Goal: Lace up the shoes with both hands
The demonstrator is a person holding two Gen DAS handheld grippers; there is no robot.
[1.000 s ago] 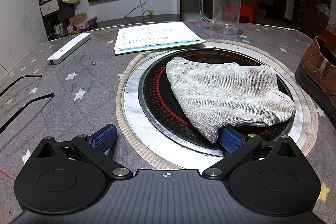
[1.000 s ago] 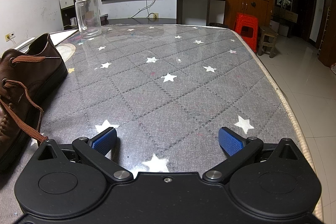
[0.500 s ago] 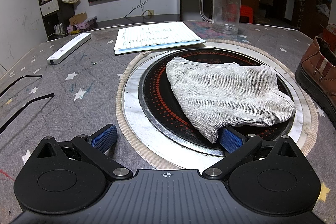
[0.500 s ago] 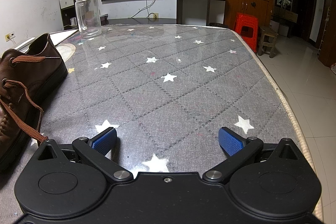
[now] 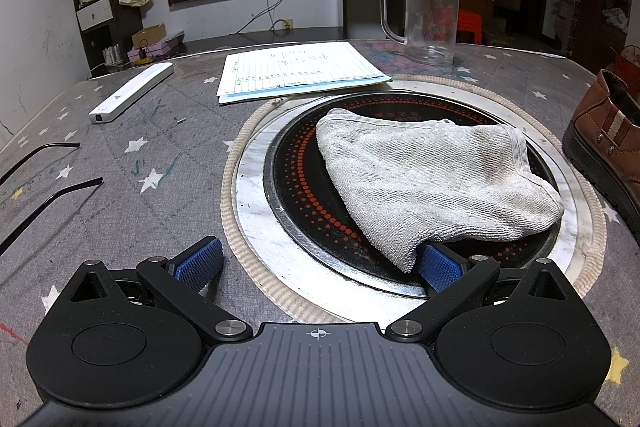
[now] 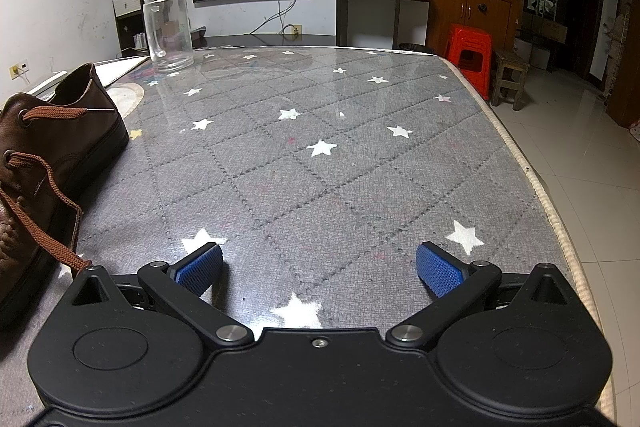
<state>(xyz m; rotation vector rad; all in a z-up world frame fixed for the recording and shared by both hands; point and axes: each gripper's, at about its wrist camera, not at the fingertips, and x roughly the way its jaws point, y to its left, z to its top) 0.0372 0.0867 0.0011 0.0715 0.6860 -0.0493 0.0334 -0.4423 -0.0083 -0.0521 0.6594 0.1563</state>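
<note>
Grey star-patterned table cover fills the left wrist view; the left gripper rests spread wide and empty at the bottom, a towel in the centre, the shoe at right edge. From the right wrist, the right gripper waits likewise released; the shoe and its loose lace lie at left, probably ready for grasping.

Left gripper and right gripper, fingers spread.
</note>
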